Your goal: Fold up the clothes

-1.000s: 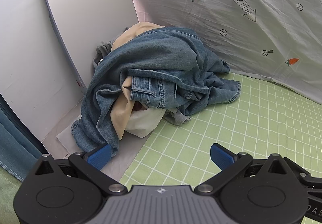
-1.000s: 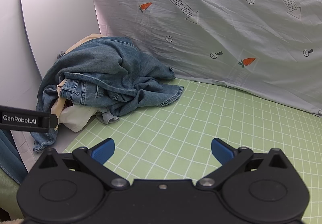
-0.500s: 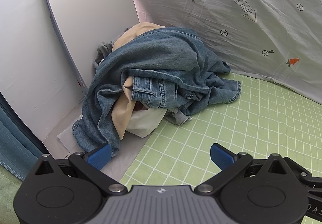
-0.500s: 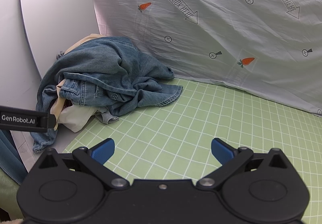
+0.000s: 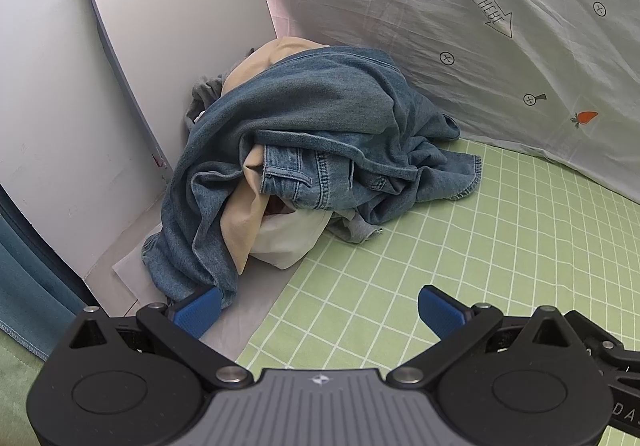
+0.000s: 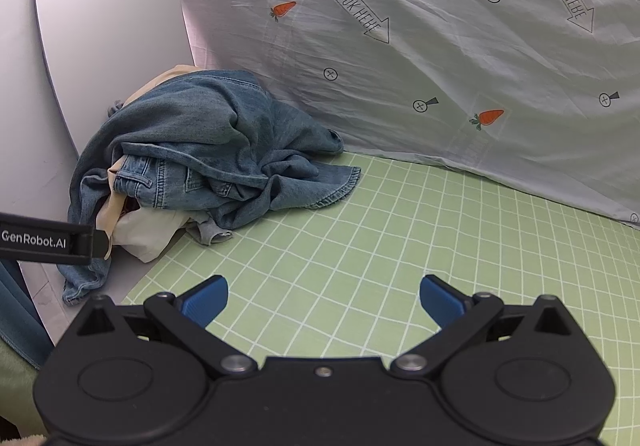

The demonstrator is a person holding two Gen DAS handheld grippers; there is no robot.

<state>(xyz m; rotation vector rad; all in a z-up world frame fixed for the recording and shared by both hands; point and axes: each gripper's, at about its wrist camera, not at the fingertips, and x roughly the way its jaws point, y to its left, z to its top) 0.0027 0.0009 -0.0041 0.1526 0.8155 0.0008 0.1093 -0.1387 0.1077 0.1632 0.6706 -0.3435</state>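
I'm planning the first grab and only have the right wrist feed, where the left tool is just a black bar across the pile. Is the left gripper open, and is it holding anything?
Observer: The left gripper is open, jaws wide apart, with nothing between them.
Operator: Where is it relative to the pile?
Observer: Its left fingertip sits at the hem of the denim garment, low at the pile's near-left end. I cannot tell whether it touches.
Operator: What part of the pile does it hide from me?
Observer: The beige garment hangs down there, between the denim and a white cloth.
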